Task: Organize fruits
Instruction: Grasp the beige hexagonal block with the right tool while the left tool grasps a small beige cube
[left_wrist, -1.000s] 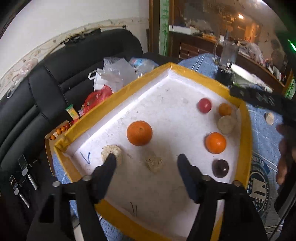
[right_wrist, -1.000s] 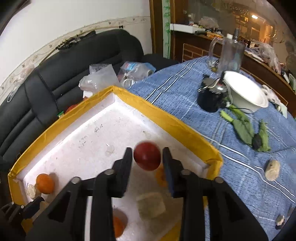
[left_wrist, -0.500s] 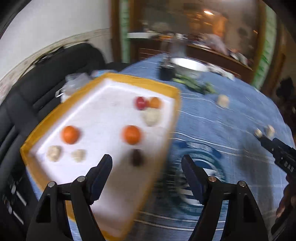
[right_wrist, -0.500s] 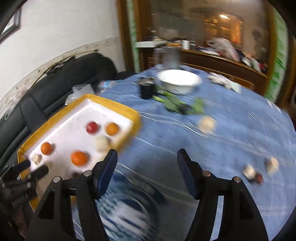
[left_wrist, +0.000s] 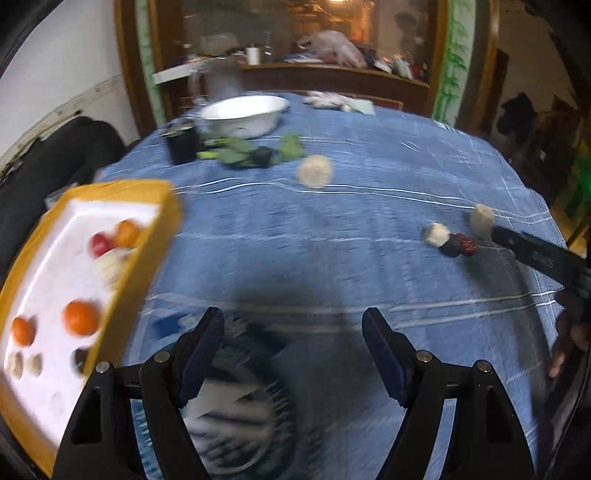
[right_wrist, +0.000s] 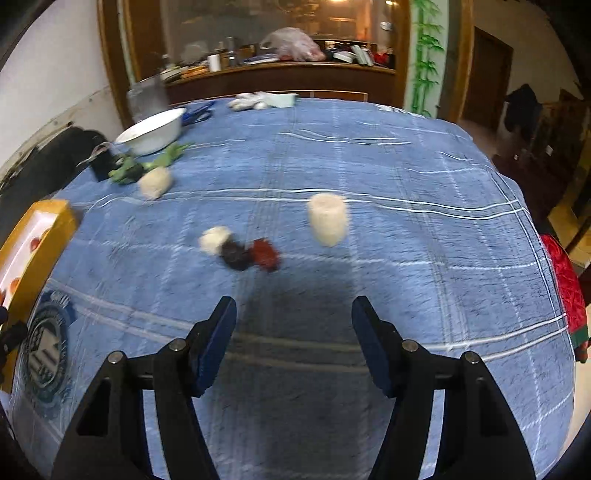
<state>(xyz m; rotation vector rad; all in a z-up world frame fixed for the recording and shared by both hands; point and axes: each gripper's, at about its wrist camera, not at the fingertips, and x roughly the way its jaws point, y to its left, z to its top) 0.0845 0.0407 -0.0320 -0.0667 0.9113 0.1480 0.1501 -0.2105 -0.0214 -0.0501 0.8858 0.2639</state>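
Note:
The yellow-rimmed white tray (left_wrist: 157, 236) lies at the left and holds a red fruit (left_wrist: 99, 244), oranges (left_wrist: 80, 317) and several pale pieces. My left gripper (left_wrist: 293, 336) hovers open over the blue cloth right of the tray, with nothing in it. My right gripper (right_wrist: 293, 325) is over the cloth further right, its jaws closing with nothing between them. Ahead of it lie a dark fruit (right_wrist: 234, 254), a red fruit (right_wrist: 264, 253) and pale pieces (right_wrist: 328, 218), (right_wrist: 215, 239). One right gripper finger (left_wrist: 535, 254) shows in the left wrist view beside those fruits (left_wrist: 460, 246).
A white bowl (left_wrist: 243, 114), a black cup (left_wrist: 181, 144) and green leaves (left_wrist: 240, 153) stand at the far left of the table, with another pale piece (left_wrist: 314, 170) near them. A black sofa lies beyond the tray. A red cloth (right_wrist: 565, 284) hangs at the right edge.
Both grippers have swung right, away from the tray and out over the blue cloth. The right gripper let go of the red fruit, which now lies in the tray, and opened.

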